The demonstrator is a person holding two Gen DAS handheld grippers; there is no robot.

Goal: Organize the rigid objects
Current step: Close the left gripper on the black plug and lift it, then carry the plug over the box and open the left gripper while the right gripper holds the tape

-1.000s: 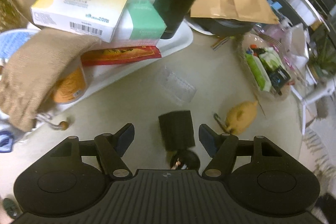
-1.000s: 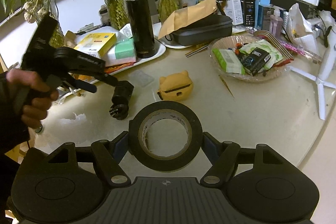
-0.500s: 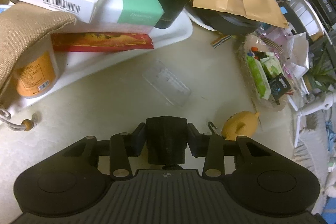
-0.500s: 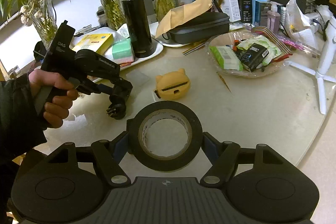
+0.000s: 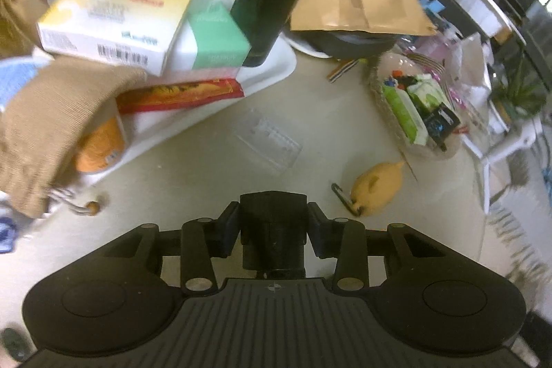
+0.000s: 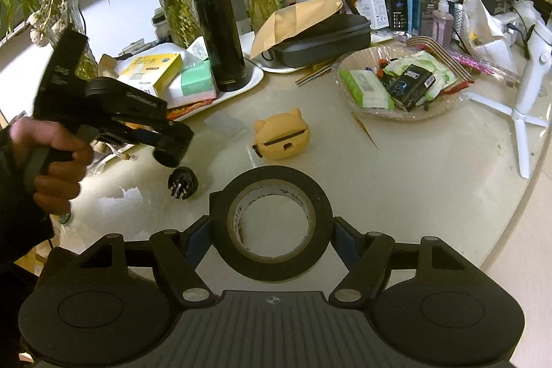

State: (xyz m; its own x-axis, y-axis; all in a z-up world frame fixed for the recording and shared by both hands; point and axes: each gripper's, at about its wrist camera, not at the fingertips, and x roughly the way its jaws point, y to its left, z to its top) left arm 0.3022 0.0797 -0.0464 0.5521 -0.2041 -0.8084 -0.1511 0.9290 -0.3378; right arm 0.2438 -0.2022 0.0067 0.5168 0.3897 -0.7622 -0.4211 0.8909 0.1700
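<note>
Black cap (image 5: 272,226) clamped by left gripper (image 5: 273,228) | tape roll (image 6: 272,223) clamped by right gripper (image 6: 272,238) | yellow box (image 5: 117,16) lettering blurred, unread

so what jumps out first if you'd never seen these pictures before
The roll of black tape dominates the right wrist view, clamped between the right gripper fingers low in the frame. To its left, a hand holds the left gripper, shut on a black cylindrical part lifted above the pale table, with a small black pronged piece lying below it. A yellow cat-shaped case sits mid-table.
</note>
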